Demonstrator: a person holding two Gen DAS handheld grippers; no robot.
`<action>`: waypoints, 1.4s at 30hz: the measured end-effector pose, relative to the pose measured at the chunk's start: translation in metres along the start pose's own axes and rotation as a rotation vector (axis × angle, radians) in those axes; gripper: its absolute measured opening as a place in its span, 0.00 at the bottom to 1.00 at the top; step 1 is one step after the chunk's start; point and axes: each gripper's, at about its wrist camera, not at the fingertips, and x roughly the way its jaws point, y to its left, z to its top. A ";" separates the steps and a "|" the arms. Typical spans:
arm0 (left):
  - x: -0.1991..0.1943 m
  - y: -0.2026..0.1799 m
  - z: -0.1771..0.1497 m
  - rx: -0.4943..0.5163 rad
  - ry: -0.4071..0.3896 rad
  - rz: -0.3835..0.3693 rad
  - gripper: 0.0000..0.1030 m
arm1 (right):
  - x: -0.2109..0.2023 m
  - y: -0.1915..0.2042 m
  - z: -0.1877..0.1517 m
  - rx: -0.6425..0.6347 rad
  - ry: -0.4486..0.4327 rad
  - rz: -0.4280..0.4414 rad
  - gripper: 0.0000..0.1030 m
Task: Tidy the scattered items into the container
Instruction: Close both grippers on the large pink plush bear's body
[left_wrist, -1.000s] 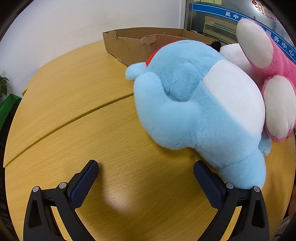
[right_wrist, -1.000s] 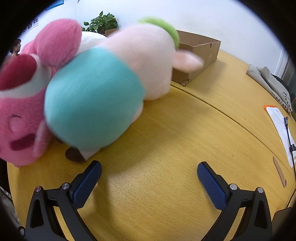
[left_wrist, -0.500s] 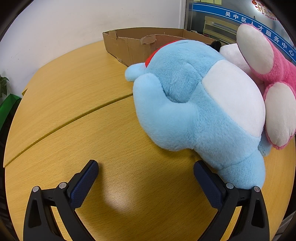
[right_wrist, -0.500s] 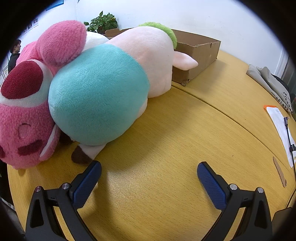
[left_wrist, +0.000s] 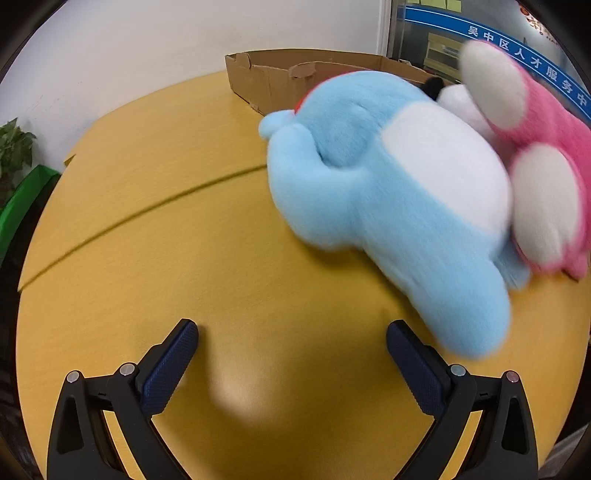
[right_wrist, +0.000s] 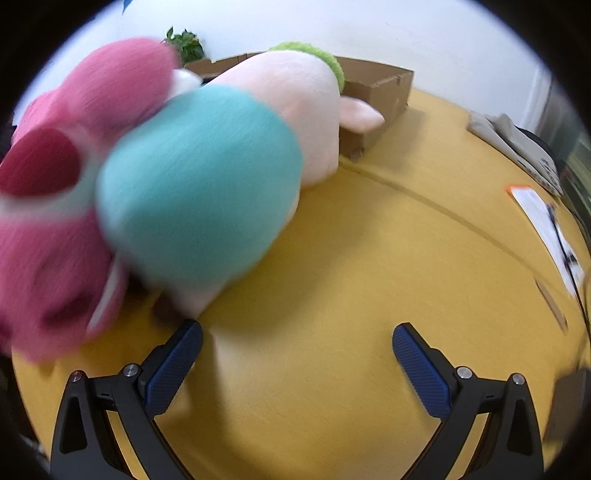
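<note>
On the yellow counter (left_wrist: 155, 258), both tongs (left_wrist: 291, 343) (right_wrist: 297, 345) are spread wide, ready to squeeze the soft toy pile (left_wrist: 388, 192) between them.

Both grippers low and spread wide

The left gripper (left_wrist: 291, 339) has its two blue-padded fingers (left_wrist: 170, 363) well apart, nothing between them, angled forward from the near edge of its view. The right gripper (right_wrist: 297, 341) is posed alike, its fingers (right_wrist: 421, 369) splayed just as wide with only bare surface between; the black finger arms fan outward at the near corners.
</note>
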 end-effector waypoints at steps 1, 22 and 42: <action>-0.014 -0.007 -0.011 -0.009 -0.025 0.054 1.00 | -0.012 0.005 -0.012 0.005 -0.014 -0.081 0.99; -0.120 -0.221 0.052 -0.269 -0.361 0.012 1.00 | -0.110 0.191 0.040 0.375 -0.294 -0.199 0.99; -0.088 -0.244 0.082 -0.188 -0.296 -0.054 1.00 | -0.084 0.187 0.042 0.364 -0.214 -0.301 0.99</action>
